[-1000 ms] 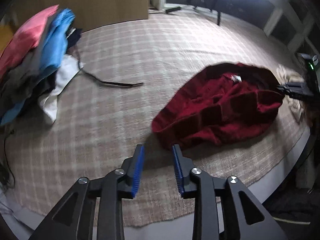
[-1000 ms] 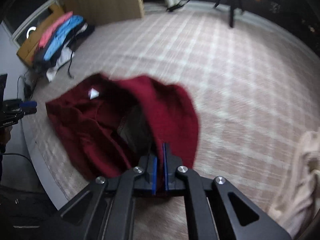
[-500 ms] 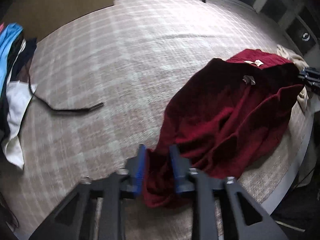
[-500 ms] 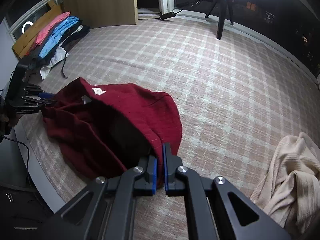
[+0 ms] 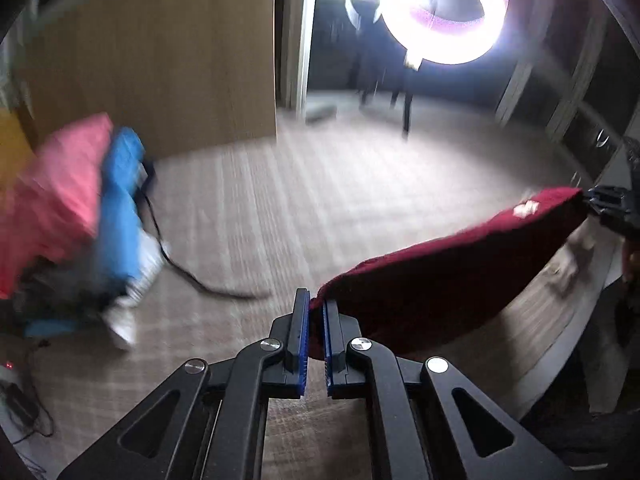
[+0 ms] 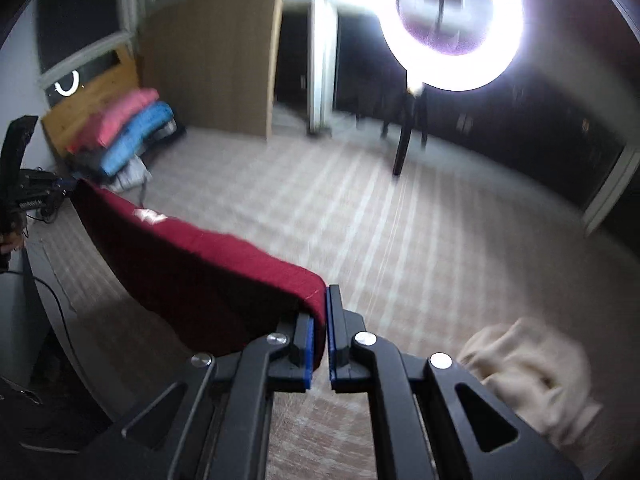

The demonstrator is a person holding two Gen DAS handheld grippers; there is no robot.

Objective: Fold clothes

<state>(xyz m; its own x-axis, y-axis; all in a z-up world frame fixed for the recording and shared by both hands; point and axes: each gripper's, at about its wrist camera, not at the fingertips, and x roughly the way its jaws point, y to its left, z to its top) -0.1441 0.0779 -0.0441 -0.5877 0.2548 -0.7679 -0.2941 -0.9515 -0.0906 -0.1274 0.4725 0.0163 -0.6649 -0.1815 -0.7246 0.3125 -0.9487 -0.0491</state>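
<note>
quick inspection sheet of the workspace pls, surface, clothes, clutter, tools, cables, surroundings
surface: plaid cloth-covered table, blurred by motion
job's things: dark red garment lifted and stretched between both tools
clutter: pile of pink, blue and white clothes far left; cream knit garment by the right tool
grippers: left tool shut on one end of the garment; right tool shut on the other
cables: dark cord trailing from the pile
surroundings: ring light on a stand, wooden panel

No legible text (tags blurred).
</note>
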